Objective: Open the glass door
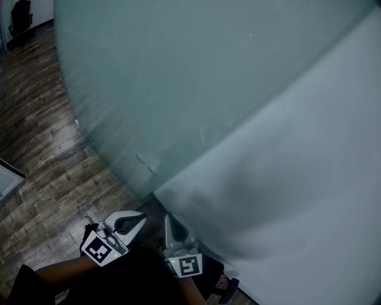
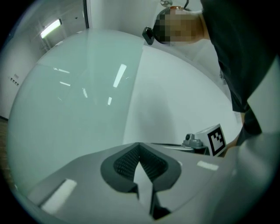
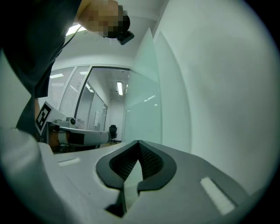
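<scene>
The frosted glass door [image 1: 178,89] fills the upper middle of the head view, and its edge runs beside a white wall [image 1: 309,179] on the right. A small fitting [image 1: 146,161] sits low on the glass. My left gripper [image 1: 139,220] and right gripper [image 1: 169,218] hang side by side below the door's lower corner, apart from the glass. In the left gripper view the left gripper [image 2: 140,146] is shut on nothing, facing the glass door [image 2: 74,100]. The right gripper [image 3: 139,143] is shut and empty too, pointing along the glass door [image 3: 144,105].
Dark wooden floor [image 1: 41,137] spreads to the left. An office chair [image 1: 21,18] stands far off at the top left. A pale flat object [image 1: 7,179] lies at the left edge. The person's dark sleeves cover the bottom of the head view.
</scene>
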The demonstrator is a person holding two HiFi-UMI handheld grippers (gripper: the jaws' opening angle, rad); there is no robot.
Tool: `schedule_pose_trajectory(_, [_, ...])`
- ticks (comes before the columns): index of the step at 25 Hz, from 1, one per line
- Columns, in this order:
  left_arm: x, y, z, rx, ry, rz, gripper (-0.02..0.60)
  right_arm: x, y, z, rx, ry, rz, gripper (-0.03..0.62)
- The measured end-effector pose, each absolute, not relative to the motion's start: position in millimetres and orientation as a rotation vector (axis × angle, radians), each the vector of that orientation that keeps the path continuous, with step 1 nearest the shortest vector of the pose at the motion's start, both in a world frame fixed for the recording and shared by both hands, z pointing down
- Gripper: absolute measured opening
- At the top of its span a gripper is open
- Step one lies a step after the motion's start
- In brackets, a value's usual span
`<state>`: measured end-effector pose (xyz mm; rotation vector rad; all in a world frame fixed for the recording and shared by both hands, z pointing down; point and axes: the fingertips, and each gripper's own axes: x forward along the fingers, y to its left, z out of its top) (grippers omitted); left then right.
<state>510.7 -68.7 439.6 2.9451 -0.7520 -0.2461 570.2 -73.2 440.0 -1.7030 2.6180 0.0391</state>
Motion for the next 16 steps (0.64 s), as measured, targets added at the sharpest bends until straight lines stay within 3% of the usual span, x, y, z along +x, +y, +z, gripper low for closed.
schedule_pose_trajectory(16, [483, -72, 448, 2.883, -0.894, -0.211, 0.000, 531, -73, 451, -1.563, 2.694, -0.046, 0.000])
